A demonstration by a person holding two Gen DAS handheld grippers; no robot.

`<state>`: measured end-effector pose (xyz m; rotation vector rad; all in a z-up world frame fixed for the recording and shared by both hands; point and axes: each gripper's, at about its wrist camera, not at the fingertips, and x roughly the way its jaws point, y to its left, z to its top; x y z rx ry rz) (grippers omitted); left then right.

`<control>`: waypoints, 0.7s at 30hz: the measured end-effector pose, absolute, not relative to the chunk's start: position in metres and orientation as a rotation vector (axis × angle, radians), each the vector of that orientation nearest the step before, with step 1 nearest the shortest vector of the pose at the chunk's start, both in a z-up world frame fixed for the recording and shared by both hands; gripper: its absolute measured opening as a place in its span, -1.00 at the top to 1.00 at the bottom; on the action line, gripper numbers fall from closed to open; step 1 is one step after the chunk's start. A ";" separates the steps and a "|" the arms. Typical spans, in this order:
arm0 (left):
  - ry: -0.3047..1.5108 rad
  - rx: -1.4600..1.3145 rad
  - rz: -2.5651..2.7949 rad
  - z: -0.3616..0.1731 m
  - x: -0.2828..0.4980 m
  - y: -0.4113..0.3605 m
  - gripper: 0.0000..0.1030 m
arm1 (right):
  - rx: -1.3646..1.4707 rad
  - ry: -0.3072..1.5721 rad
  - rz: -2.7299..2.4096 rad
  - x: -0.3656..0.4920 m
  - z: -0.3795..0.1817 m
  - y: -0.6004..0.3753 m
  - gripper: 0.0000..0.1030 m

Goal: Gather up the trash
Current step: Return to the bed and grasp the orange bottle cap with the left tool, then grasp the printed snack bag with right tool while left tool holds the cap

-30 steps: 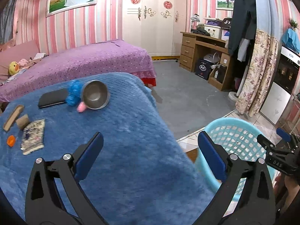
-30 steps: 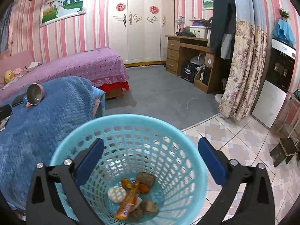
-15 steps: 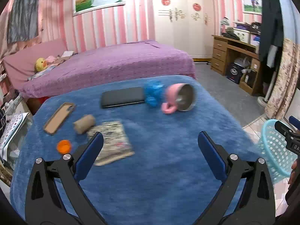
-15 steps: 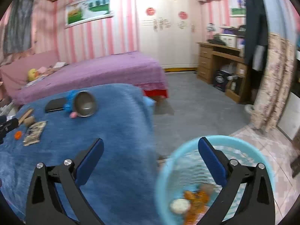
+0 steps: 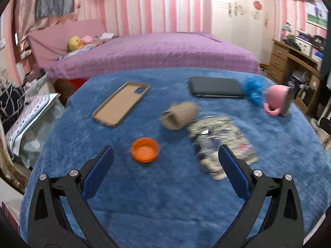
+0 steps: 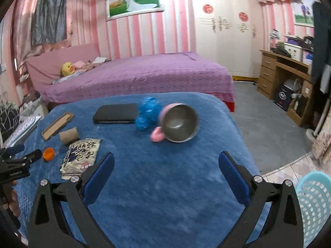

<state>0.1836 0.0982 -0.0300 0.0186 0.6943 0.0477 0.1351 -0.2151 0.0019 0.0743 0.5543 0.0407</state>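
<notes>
On the blue blanket [image 5: 165,196] lie an orange bottle cap [image 5: 145,149], a brown cardboard roll [image 5: 179,115], a printed snack wrapper [image 5: 222,138] and a crumpled blue wad [image 5: 253,88]. My left gripper [image 5: 165,171] hangs open just short of the cap and wrapper, holding nothing. In the right wrist view the cap [image 6: 48,153], roll [image 6: 69,136], wrapper [image 6: 81,154] and blue wad [image 6: 148,112] sit further off. My right gripper [image 6: 165,177] is open and empty over bare blanket. The light blue trash basket [image 6: 312,202] stands at the lower right.
A phone case [image 5: 122,103], a black phone [image 5: 216,87] and a tipped pink mug [image 5: 278,100] with a steel inside [image 6: 179,123] also lie on the blanket. A purple bed [image 6: 144,72] is behind, a wooden desk [image 6: 283,72] to the right. The left gripper and a hand [image 6: 12,173] show at the left edge.
Both grippers have swung left, away from the basket and over the blanket. The left one has closed in on the cap, roll and wrapper. Both stayed open.
</notes>
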 end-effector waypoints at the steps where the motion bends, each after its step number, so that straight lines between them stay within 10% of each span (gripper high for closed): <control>1: 0.703 0.015 0.055 -0.034 0.187 0.104 -0.89 | 0.063 0.560 0.047 0.139 -0.001 -0.208 -0.91; 14: 0.799 -0.046 0.059 -0.074 0.230 0.140 -0.87 | 0.009 0.664 0.064 0.177 -0.039 -0.173 -0.91; 21: 0.845 0.022 0.030 -0.082 0.239 0.122 0.13 | -0.001 0.695 0.082 0.185 -0.045 -0.161 -0.91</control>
